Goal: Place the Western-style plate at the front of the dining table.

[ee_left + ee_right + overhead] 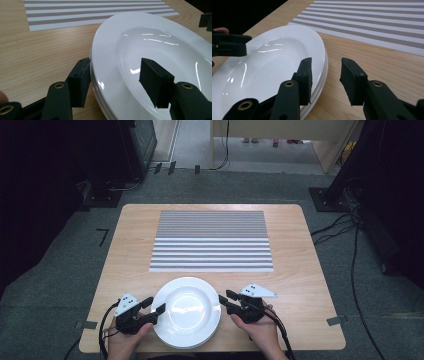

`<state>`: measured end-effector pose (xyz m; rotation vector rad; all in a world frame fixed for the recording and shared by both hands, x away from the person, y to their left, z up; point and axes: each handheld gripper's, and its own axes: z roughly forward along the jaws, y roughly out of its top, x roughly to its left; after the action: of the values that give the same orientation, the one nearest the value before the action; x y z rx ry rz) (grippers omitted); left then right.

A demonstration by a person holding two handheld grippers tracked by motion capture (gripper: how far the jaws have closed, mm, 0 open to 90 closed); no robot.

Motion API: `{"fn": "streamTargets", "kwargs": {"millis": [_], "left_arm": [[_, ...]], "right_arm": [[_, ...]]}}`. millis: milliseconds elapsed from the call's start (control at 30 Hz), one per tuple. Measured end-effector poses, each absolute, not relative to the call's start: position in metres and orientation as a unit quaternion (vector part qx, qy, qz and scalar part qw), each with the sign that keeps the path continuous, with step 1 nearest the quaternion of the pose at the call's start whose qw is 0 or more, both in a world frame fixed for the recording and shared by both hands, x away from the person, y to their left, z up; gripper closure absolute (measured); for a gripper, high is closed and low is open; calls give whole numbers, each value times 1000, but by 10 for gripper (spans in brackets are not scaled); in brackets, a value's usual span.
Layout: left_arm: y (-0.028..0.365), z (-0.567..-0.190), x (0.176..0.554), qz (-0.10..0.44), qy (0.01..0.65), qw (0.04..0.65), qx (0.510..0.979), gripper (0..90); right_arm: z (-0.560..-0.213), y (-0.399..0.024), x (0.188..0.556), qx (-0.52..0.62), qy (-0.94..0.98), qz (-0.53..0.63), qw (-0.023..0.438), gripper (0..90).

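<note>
From above, the white plate (186,311) sat on the worktop (125,250) between left tongs (154,309) and right tongs (224,301). Left gripper view: jaws straddled its rim, unclamped. Right gripper view: likewise, jaws apart.

Both hands entering from the bottom edge of the high view, each wrapped around its tongs. Left tongs (153,306) at lower left of centre, aimed up and to the right, grey 3-cornered plate on top, cable trailing down past the wrist. Right tongs (223,301) at lower right of centre, aimed up and to the left, likewise plated, cable running off toward the bottom right. Left hand (125,340) and right hand (261,330) low, forearms cut off by the frame edge. Jaws on both sets partly spread, pads not pressed together. Fingertip visible at the left edge of the left gripper view.
</note>
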<state>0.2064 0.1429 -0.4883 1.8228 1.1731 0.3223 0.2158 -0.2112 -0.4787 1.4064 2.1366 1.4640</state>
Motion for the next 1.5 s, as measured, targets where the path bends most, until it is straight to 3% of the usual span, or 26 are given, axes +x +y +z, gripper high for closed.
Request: {"fn": "streamTargets", "kwargs": {"millis": [167, 367, 1000, 1500], "left_arm": [[143, -489, 206, 136, 474, 453, 743, 451], [142, -492, 207, 138, 469, 437, 755, 462], [142, -493, 206, 141, 465, 428, 762, 478], [139, -494, 205, 149, 468, 424, 761, 480]], "right_arm": [[-480, -210, 217, 490, 721, 489, 44, 671], [-485, -207, 217, 485, 738, 467, 44, 662], [-489, -212, 218, 479, 743, 465, -40, 650], [-486, -214, 218, 478, 734, 481, -42, 680]]}}
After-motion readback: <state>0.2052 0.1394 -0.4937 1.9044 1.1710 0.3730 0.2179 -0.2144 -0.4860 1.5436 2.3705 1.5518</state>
